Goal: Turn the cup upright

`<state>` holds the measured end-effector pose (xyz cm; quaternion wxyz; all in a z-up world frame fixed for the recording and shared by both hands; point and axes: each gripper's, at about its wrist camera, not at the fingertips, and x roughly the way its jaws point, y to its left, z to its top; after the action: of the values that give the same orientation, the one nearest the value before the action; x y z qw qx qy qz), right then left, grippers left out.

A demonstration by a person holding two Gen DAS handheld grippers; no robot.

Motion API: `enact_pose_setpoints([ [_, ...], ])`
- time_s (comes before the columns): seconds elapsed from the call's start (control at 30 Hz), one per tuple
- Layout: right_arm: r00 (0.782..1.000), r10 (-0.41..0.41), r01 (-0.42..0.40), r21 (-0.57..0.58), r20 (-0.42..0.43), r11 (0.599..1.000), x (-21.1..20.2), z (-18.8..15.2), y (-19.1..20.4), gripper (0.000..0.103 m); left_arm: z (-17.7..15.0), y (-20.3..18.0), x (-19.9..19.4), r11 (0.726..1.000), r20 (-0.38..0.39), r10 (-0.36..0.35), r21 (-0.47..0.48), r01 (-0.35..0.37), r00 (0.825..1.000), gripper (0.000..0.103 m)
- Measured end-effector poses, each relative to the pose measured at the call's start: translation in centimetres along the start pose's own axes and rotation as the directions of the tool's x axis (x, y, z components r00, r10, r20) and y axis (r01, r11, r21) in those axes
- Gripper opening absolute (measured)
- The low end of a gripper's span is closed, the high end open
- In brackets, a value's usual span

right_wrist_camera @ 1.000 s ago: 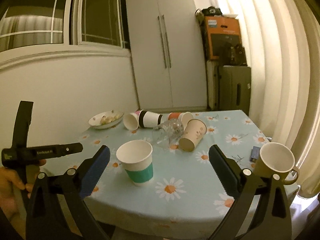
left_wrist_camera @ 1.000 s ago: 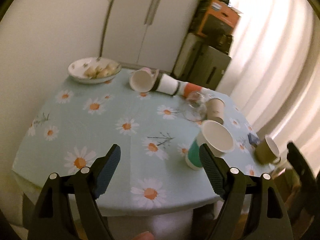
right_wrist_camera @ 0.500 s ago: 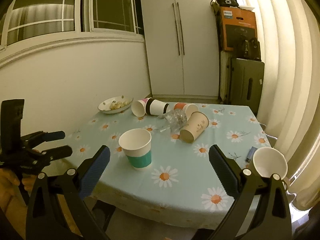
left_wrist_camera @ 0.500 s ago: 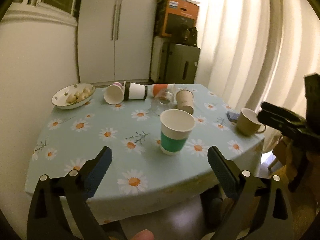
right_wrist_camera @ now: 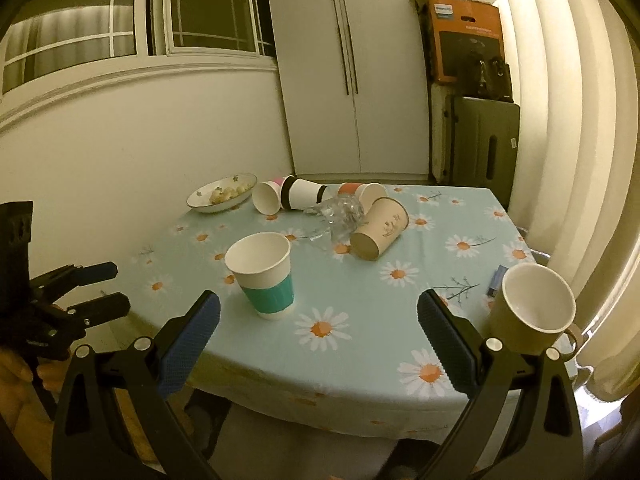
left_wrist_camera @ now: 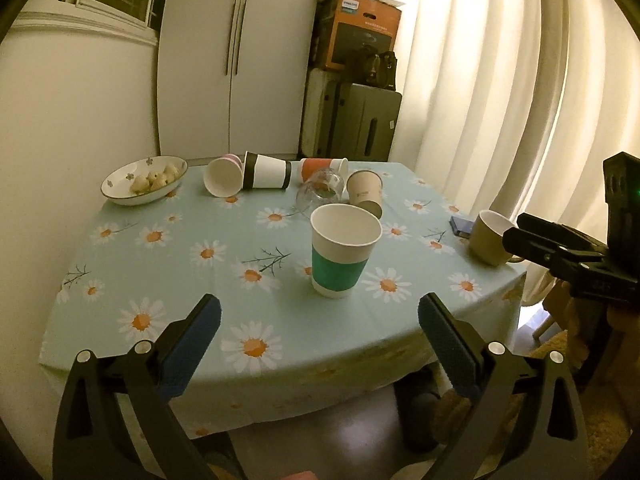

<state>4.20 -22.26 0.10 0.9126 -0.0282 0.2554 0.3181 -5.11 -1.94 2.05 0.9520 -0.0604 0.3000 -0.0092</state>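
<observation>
The left gripper [left_wrist_camera: 319, 338] and right gripper [right_wrist_camera: 318, 336] both hang wide open and empty off the tabletop's [left_wrist_camera: 224, 320] near edge; the teal-banded cup [left_wrist_camera: 343, 251] stands upright near it.

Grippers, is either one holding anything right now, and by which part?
Nothing is held. The left gripper and right gripper are both open and empty, off the table's near edge; the teal-banded cup stands upright, untouched.
</observation>
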Motion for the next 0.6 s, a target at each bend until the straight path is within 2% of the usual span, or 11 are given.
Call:
enact_pose_setpoints([
  [0.27, 1.0, -0.018, 0.018, -0.019, -0.012, 1.0, 0.41, -0.3, 0.75, 0.098, 0.03, -0.1, 0.34, 0.999, -0.003, 0.041, 0.003, -0.041, 0.999, 0.096],
  [0.6, 0.999, -0.032, 0.031, -0.021, -0.026, 0.999, 0.99, -0.45, 0.93, 0.098, -0.03, 0.36, 0.24, 0.999, -0.006, 0.048, -0.021, -0.049, 0.999, 0.096],
])
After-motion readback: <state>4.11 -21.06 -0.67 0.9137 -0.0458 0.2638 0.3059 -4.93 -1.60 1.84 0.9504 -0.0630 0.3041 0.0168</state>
